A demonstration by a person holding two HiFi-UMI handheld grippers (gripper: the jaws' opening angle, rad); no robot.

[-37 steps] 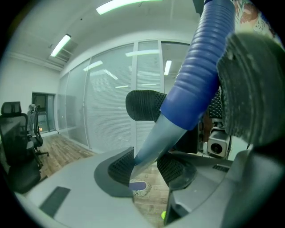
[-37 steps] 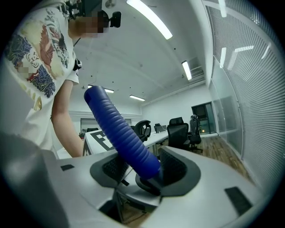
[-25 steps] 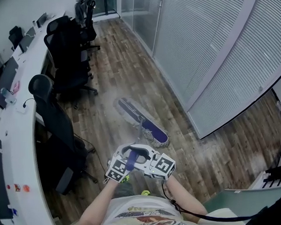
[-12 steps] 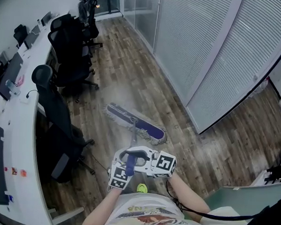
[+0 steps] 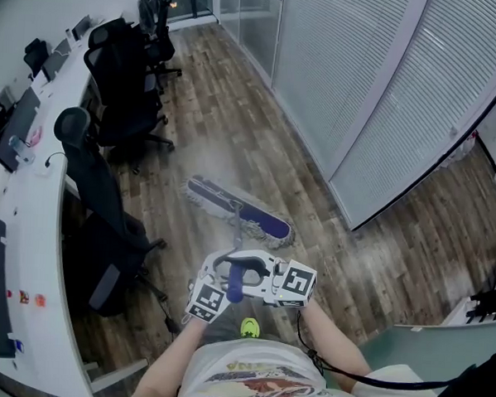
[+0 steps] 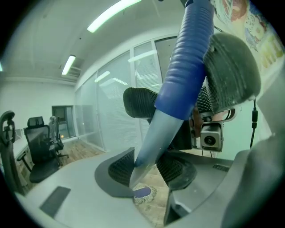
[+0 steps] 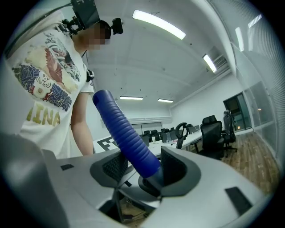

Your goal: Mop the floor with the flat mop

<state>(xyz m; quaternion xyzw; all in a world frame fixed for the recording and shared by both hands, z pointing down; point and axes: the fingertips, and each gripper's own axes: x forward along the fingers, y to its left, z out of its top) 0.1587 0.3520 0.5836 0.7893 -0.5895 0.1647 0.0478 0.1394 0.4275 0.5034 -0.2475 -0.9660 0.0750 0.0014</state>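
The flat mop's head (image 5: 238,212), purple on top with a grey fringe, lies flat on the wood floor (image 5: 227,126) ahead of me. Its handle (image 5: 236,278) rises to my two grippers at the lower middle of the head view. My left gripper (image 5: 219,283) is shut on the handle (image 6: 153,140) just below its blue ribbed grip (image 6: 187,62). My right gripper (image 5: 260,287) is shut on the blue grip (image 7: 127,136) itself. A bit of the mop head (image 6: 143,193) shows between the left jaws. Both grippers face each other across the handle.
Black office chairs (image 5: 99,194) and a long white desk (image 5: 27,223) with monitors run along the left. Glass walls with blinds (image 5: 361,92) line the right. More chairs (image 5: 126,71) stand farther back. A green object (image 5: 249,327) lies by my feet.
The mop head has slid left and nearer across the floor, turning a little. Both grippers have stayed shut on the handle and shifted slightly with it.
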